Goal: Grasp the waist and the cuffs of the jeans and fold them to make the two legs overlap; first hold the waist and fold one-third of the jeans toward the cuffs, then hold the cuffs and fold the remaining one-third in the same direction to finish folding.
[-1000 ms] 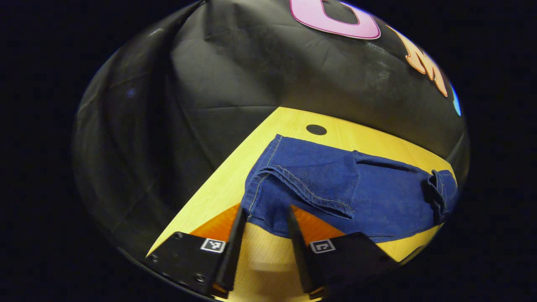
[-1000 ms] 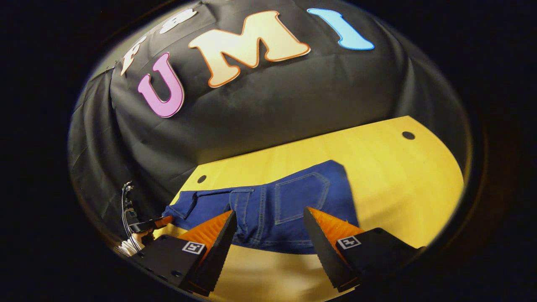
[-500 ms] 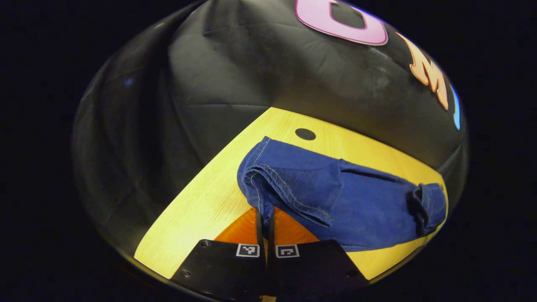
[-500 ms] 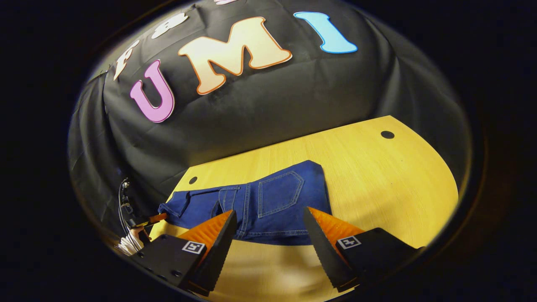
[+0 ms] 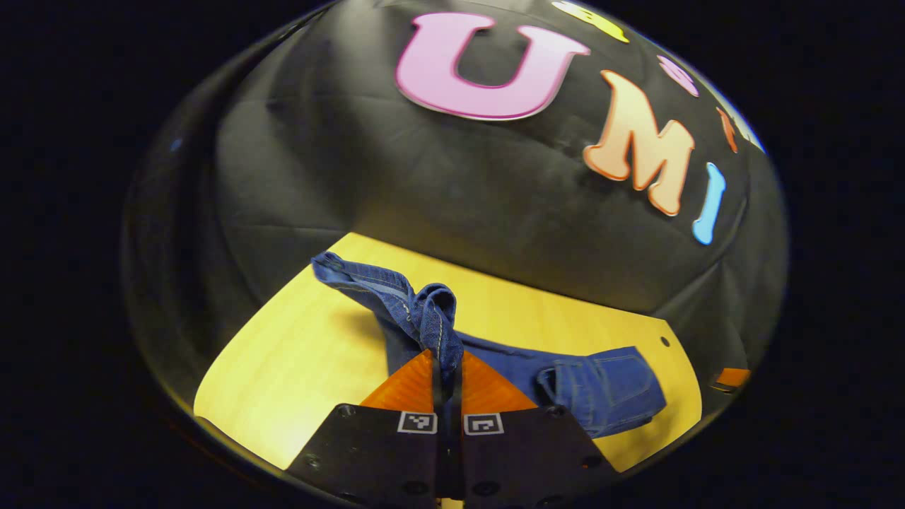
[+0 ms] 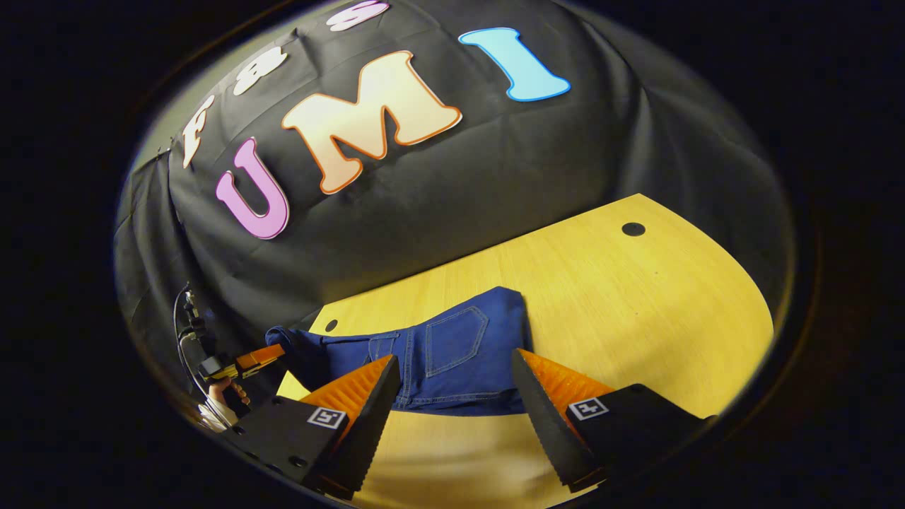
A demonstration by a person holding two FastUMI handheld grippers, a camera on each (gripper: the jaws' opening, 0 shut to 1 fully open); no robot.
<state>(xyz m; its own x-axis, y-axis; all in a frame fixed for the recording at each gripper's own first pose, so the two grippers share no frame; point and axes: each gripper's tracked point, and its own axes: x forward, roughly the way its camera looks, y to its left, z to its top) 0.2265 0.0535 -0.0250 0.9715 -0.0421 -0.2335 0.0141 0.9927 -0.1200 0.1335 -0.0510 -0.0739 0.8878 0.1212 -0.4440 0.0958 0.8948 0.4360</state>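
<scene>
left tongs [image 5: 445, 375] clamped, right tongs [image 6: 452, 396] spread

Warm light from above brightens my table [image 6: 636, 297] and leaves the cloth wall [image 6: 495, 162] dim. Soft shadows lie beneath the jeans [image 5: 608, 389]. Both views bend strongly toward their edges, where things go dark and slightly blurred.

Left gripper view: jeans [image 5: 601, 385] lie on table [image 5: 297, 367], lower middle to lower right. Cuff end [image 5: 431, 318] lifted at centre, just above left gripper [image 5: 445, 375] at bottom. Wall behind table.

Right gripper view: jeans [image 6: 452, 353] on table [image 6: 636, 318], lower centre, beyond right gripper [image 6: 452, 396]. Left gripper [image 6: 247, 360] at lower left edge.
</scene>
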